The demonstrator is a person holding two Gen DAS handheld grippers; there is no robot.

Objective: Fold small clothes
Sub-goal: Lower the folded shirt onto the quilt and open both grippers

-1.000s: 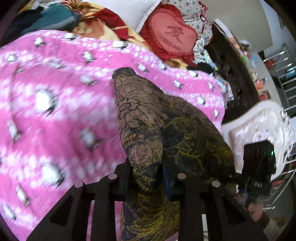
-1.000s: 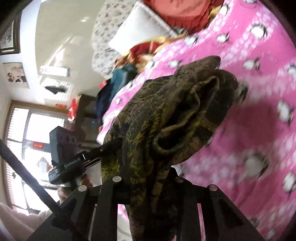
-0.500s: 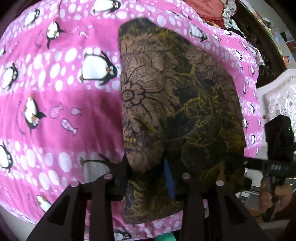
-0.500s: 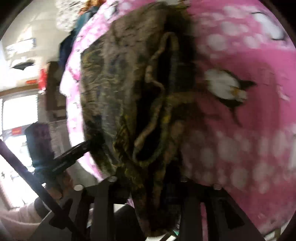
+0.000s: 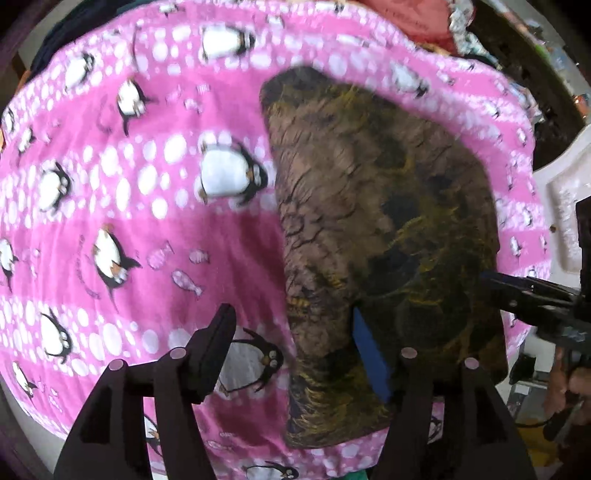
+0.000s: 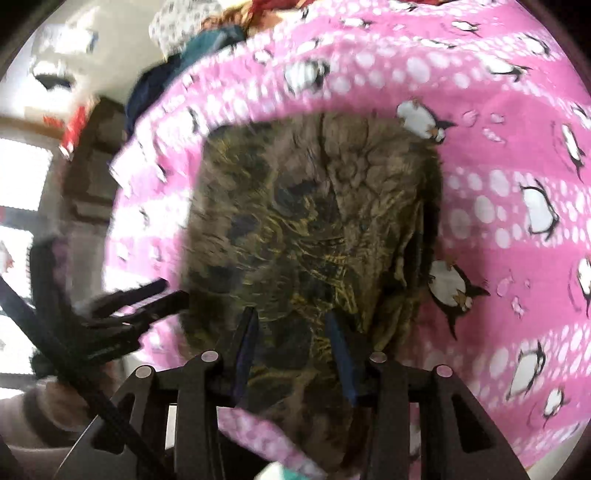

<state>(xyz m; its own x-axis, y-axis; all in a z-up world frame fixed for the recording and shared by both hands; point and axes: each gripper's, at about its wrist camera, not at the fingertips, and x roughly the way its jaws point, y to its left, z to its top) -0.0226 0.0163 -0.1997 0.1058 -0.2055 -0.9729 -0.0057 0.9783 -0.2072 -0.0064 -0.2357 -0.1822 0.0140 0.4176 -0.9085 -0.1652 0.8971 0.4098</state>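
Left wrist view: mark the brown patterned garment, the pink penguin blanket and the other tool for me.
brown patterned garment (image 5: 373, 221), left wrist view, middle of its flat upper face.
pink penguin blanket (image 5: 155, 229), left wrist view, bare pink stripe left of the garment.
right tool (image 5: 495, 282), left wrist view, its tips at the garment's right edge.

A home bedroom: a bed covered by a pink penguin-print blanket (image 5: 147, 240), a red cushion (image 5: 413, 22) and heaped clothes (image 6: 192, 55) at its head, dark wooden furniture (image 5: 517, 55) alongside, a bright window (image 6: 18, 177).
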